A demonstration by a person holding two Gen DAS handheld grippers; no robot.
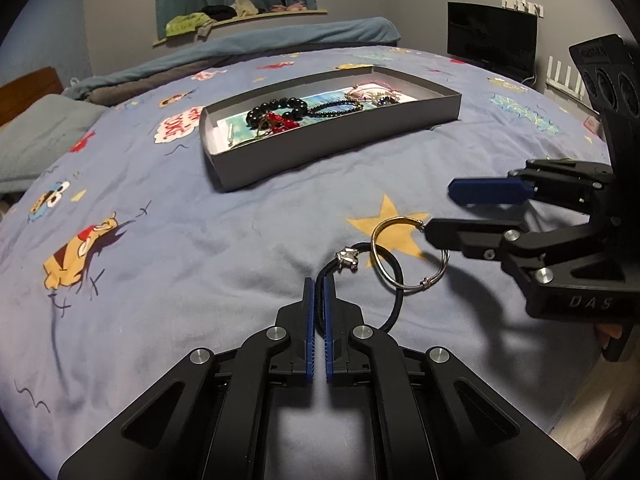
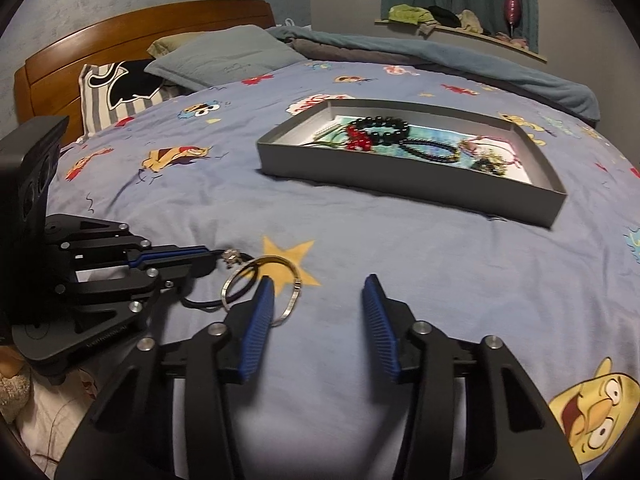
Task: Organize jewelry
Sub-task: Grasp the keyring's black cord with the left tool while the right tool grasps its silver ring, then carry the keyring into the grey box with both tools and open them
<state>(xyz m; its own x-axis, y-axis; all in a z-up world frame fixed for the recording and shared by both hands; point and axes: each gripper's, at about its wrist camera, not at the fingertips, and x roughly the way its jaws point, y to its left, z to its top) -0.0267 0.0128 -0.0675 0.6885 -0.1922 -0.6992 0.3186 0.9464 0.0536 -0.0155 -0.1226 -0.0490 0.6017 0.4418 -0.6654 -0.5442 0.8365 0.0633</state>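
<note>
A grey tray (image 1: 400, 126) (image 2: 320, 168) on the bed holds black bead bracelets (image 1: 280, 110) (image 2: 384, 126), red beads (image 1: 280, 122) and other jewelry. My left gripper (image 1: 319, 280) (image 2: 210, 258) is shut on a black cord bracelet (image 1: 394, 280) with a silver star charm (image 1: 347, 258) (image 2: 231, 258). A metal bangle (image 1: 394, 256) (image 2: 294, 300) is looped through the cord. My right gripper (image 2: 318, 284) (image 1: 438, 210) is open, and its left finger (image 2: 260, 312) stands inside or against the bangle.
The bed has a blue cartoon-print sheet (image 1: 200, 240) (image 2: 400, 260). Pillows (image 2: 224, 58) and a wooden headboard (image 2: 120, 36) lie to the left in the right wrist view. A blanket (image 1: 280, 36) runs along the far edge, and a monitor (image 1: 492, 36) stands at the right.
</note>
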